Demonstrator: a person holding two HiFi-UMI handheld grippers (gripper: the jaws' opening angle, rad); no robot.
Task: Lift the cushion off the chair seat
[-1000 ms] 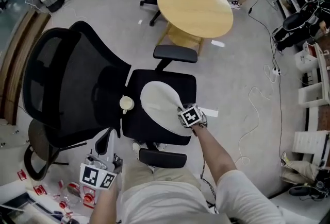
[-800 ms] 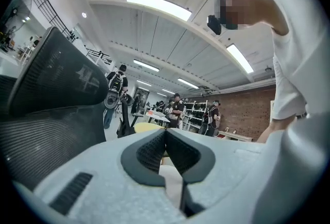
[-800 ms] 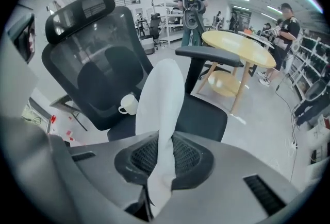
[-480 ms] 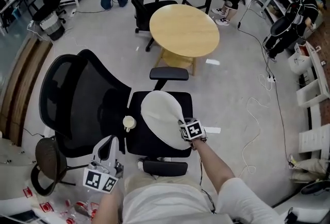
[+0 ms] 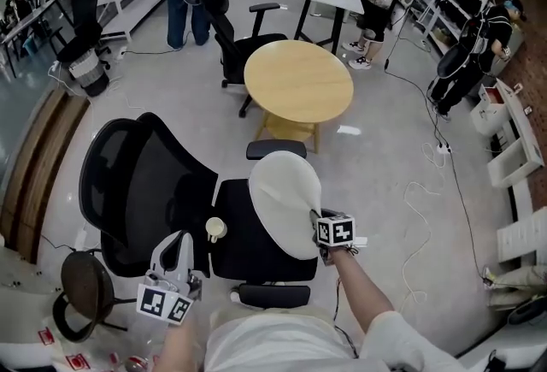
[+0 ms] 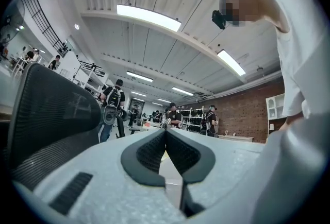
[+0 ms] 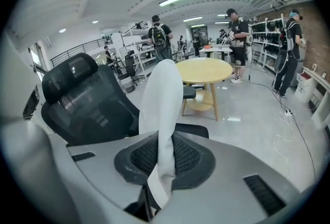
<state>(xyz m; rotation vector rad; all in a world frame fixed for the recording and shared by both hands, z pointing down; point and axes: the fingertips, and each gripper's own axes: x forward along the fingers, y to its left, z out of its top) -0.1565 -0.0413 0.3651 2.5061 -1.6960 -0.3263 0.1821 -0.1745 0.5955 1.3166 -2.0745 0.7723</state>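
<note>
White cushion pinched by its edge in the right gripper jaws, held tilted over the black chair seat — left gripper jaws pressed together on nothing, at the seat's 8 o'clock; round wooden table at 12 o'clock

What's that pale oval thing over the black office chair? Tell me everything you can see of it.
It is a cushion: off-white, oval, thin and soft-looking, with no pattern. The right claw pinches its near edge, and nothing else visibly touches it. It is held tilted up on edge above the black chair seat, its far end pointing toward the round wooden table. It looks clear of the seat, though that is hard to confirm.
</note>
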